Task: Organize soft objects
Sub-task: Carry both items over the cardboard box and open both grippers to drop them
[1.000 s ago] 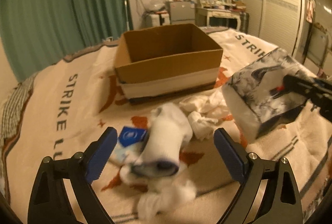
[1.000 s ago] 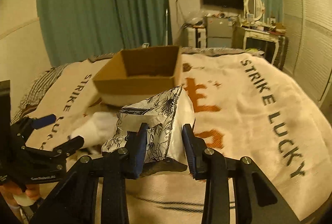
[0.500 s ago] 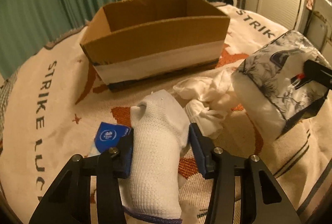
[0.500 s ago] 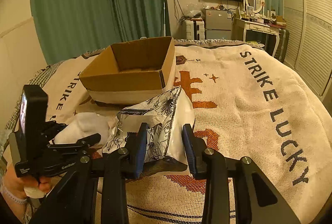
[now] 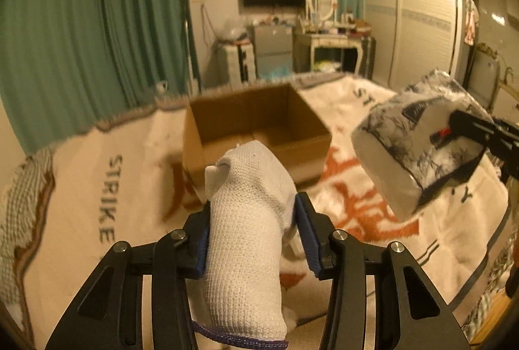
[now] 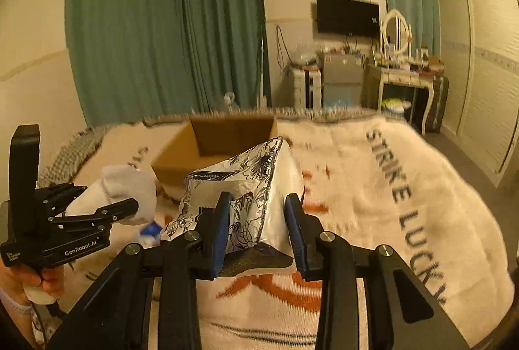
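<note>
My left gripper [image 5: 251, 226] is shut on a white knitted sock [image 5: 249, 220] and holds it up above the bed. The sock also shows in the right wrist view [image 6: 120, 187]. My right gripper [image 6: 256, 230] is shut on a floral-printed tissue pack [image 6: 249, 187], held in the air; the pack shows at the right of the left wrist view [image 5: 412, 139]. An open, empty-looking cardboard box [image 5: 256, 126] stands on the bed beyond both grippers; it also shows in the right wrist view [image 6: 214, 148].
A cream blanket [image 6: 373, 187] with "STRIKE LUCKY" lettering covers the bed. A small blue-labelled packet [image 6: 150, 230] lies on it near the left gripper. Green curtains, a dresser and a wardrobe stand beyond the bed.
My left gripper closed on the sock and lifted it off the bed. Both grippers have risen, and the box now sits lower in the views.
</note>
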`<state>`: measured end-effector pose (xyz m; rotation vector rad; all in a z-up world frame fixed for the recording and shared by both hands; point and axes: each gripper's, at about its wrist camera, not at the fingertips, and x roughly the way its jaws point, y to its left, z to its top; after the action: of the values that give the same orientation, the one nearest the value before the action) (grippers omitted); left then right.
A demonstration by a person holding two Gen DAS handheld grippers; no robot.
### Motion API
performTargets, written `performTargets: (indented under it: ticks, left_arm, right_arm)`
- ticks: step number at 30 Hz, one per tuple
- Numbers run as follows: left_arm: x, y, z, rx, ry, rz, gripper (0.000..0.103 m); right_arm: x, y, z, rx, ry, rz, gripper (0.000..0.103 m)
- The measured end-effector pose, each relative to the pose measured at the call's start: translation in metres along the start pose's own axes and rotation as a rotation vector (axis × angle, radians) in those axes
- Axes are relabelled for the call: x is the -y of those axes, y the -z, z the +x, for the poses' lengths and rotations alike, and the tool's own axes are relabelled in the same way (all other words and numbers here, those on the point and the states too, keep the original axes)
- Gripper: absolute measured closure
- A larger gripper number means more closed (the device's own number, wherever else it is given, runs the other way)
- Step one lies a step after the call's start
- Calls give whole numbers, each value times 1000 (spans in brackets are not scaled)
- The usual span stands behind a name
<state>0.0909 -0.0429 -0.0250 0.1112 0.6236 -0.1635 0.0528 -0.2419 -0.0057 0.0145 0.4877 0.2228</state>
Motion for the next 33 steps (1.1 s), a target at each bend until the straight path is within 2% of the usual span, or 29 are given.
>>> performTargets:
  ticks: [5, 9, 12, 16, 19, 22, 25, 27, 28, 30, 33]
  left_arm:
    - [-14, -29, 1, 50, 3, -18, 59]
    - [-27, -57, 28, 58, -45, 3, 59]
    - [-39, -68, 52, 54, -42, -18, 59]
    - [-47, -74, 89, 34, -28, -41, 59]
    - [-49, -76, 122, 6, -10, -48, 59]
    - [-50, -76, 148, 1, -4, -46, 58]
    - [-49, -77, 163, -4, -19, -31, 51]
    - [-49, -79, 166, 0, -10, -32, 23]
    - [-49, -80, 164, 14, -12, -35, 20]
    - [-48, -83, 159, 39, -37, -26, 19]
    - [-48, -91, 146, 43, -68, -19, 19]
  right_arm:
    - [-14, -40, 9, 64, -25, -30, 70]
    - [-22, -70, 51, 71, -60, -31, 70]
    - [-20, -82, 101, 24, -114, 16, 70]
    - [-20, -79, 169, -58, -128, 35, 70]
    - [-19, -63, 217, -134, -166, 63, 70]
    - [-13, -48, 250, -174, -181, 92, 69]
    - [-5, -39, 267, -192, -195, 118, 60]
    - [0, -37, 272, -195, -179, 112, 57]
    - [4, -39, 271, -189, -175, 114, 56]
    - [9, -44, 265, -177, -171, 123, 42]
    - [14, -51, 248, -154, -149, 115, 41]
